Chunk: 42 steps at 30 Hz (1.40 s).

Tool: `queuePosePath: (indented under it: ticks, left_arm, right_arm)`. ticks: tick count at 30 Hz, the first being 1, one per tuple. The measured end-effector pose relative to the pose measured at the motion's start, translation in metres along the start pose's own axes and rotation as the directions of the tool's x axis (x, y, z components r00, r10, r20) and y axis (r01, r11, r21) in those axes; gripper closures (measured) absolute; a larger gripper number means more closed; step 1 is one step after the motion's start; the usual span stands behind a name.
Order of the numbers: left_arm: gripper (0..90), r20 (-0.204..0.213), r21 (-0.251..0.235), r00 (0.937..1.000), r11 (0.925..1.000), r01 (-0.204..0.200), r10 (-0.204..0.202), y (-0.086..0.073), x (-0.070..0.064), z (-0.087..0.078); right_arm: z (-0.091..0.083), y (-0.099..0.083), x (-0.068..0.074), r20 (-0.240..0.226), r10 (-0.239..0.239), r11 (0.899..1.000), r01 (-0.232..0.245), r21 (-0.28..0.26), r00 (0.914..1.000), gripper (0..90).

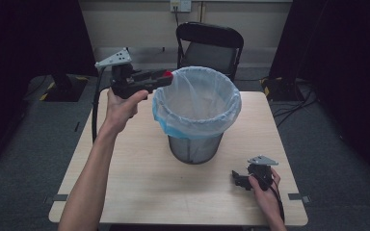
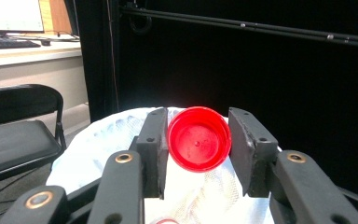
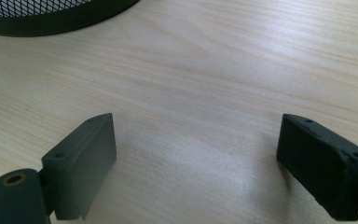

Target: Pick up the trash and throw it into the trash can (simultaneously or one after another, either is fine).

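Red plastic cap (image 2: pixel 198 139) sits between the jaws of the left gripper (image 2: pixel 198 144), open side facing the camera, left jaw touching its edge, right jaw just beside it with a thin gap showing, so whether the grip is firm I cannot tell. Seen from the high view the cap (image 1: pixel 167 74) is at the tip of the left gripper (image 1: pixel 166 77), held up off the table right at the near-left rim of the bin bag (image 1: pixel 197 103). Below the jaws in the left gripper view is the white bag lining (image 2: pixel 98 149), and a bit of another red thing (image 2: pixel 165 221) lies down inside it, cut off at the picture's bottom edge. Bag lines a black mesh waste bin (image 1: pixel 195 148) standing mid-table. Left hand (image 1: pixel 120 108) grips the handle, forearm coming up from below. Right gripper (image 1: pixel 241 180) rests low on the wooden table (image 1: pixel 139 183), well apart from the cap, to the right of and nearer than the bin; its jaws stand wide with nothing between them, bare wood (image 3: pixel 196 93) ahead and the bin base (image 3: pixel 51 18) beyond. Black folding chair (image 1: pixel 211 45) behind the table
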<state>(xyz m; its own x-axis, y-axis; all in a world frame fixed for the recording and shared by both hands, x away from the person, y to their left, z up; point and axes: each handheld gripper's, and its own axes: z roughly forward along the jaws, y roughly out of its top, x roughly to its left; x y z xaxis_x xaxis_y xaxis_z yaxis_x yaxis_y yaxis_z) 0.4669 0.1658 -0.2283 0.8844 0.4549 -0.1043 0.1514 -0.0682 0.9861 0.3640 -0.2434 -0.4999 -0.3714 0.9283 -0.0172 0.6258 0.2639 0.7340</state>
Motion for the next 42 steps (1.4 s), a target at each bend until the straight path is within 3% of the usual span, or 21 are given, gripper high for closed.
queuePosePath:
  ticks: [5, 16, 24, 30, 39, 42]
  left_arm:
    - [59.6, 0.028, 0.039, 0.9995, 0.9990, -0.019, 0.018, 0.001, -0.006, 0.014]
    - [59.5, 0.079, 0.084, 0.9969, 0.9965, 0.003, -0.009, -0.003, -0.010, 0.039]
    - [59.4, 0.089, 0.158, 0.9960, 0.9875, -0.005, -0.010, -0.011, -0.013, 0.055]
    - [58.8, 0.108, 0.193, 0.9933, 0.9810, 0.018, -0.040, -0.017, -0.013, 0.061]
    - [32.3, 0.074, 0.182, 0.9963, 0.9829, 0.031, -0.045, -0.017, -0.011, 0.058]
    - [22.6, 0.054, 0.176, 0.9981, 0.9843, 0.020, -0.030, -0.017, -0.011, 0.054]
  right_arm:
    - [0.000, 0.000, 0.000, 0.000, 0.000, 1.000, 0.000, 0.000, 1.0000, 10.9]
    - [0.000, 0.000, 0.000, 0.000, 0.000, 1.000, 0.000, 0.000, 1.0000, 10.9]
    - [0.000, 0.000, 0.000, 0.000, 0.000, 1.000, 0.000, 0.000, 1.0000, 10.9]
    - [0.000, 0.000, 0.000, 0.000, 0.000, 1.000, 0.000, 0.000, 1.0000, 10.9]
    - [0.000, 0.000, 0.000, 0.000, 0.000, 1.000, 0.000, 0.000, 1.0000, 10.9]
    - [0.000, 0.000, 0.000, 0.000, 0.000, 1.000, 0.000, 0.000, 1.0000, 10.9]
